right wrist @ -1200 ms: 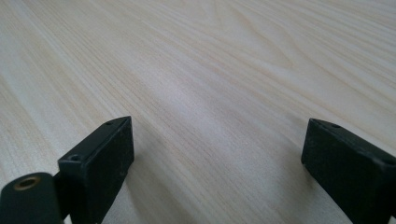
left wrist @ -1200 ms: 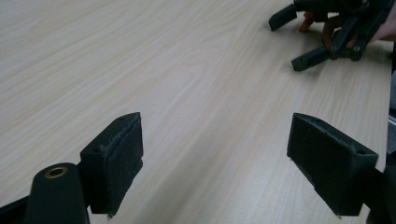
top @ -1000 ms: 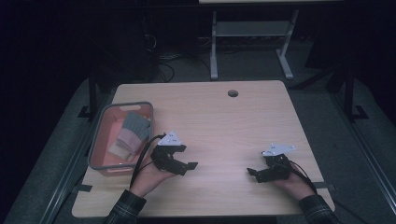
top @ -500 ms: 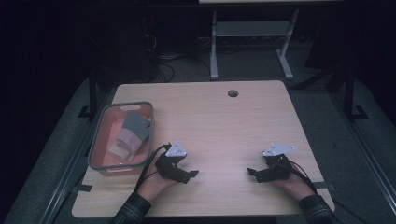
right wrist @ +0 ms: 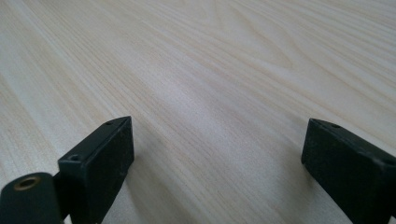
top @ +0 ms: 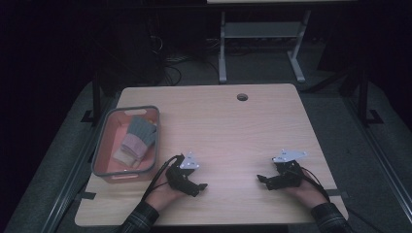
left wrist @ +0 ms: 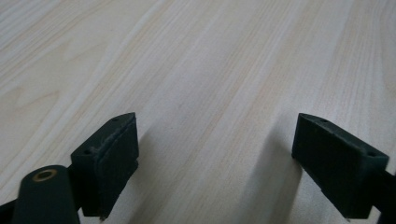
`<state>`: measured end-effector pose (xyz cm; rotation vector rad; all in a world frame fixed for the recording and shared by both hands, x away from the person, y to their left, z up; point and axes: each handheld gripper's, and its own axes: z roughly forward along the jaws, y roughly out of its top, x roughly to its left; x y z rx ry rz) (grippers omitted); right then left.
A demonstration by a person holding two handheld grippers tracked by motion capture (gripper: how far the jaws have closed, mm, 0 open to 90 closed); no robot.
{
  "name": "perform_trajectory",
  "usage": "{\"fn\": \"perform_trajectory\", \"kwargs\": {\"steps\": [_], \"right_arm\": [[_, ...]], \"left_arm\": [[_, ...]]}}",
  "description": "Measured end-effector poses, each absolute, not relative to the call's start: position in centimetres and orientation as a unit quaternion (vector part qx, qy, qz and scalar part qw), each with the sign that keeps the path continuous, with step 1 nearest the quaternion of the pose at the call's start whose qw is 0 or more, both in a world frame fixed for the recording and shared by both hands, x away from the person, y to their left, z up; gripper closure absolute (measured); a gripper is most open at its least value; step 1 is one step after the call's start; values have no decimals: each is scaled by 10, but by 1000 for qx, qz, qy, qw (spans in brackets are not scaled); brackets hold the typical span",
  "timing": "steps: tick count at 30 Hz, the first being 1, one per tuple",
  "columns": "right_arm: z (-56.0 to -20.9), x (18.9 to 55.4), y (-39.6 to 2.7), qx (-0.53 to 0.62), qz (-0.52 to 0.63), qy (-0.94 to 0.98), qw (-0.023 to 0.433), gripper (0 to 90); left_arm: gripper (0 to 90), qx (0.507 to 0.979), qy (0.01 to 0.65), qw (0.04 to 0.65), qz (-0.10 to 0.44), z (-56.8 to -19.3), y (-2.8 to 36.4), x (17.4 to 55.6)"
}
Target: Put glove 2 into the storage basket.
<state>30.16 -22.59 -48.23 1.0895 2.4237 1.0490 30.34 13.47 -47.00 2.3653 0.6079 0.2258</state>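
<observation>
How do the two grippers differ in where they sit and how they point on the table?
The left gripper sits close to the pink basket; the right gripper sits far from it, toward the table's other side. The left one points toward the right side, the right one toward the left. Both are open, low over bare wood, holding nothing.

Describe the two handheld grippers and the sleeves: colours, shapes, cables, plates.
Both are black. The left gripper and right gripper each carry a grey three-cornered plate on top and trail black cables back past the wrist. The fingers are blocky black pads with small screw holes. The sleeves are dark plaid.
</observation>
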Motion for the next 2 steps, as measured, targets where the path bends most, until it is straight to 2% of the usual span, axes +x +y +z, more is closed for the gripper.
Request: {"fn": "perform_trajectory", "kwargs": {"steps": [2], "right_arm": [[-482, 302, -226, 377, 363, 840, 142, 88]], "left_arm": [[128, 907, 226, 345, 87, -472, 136, 303]]}}
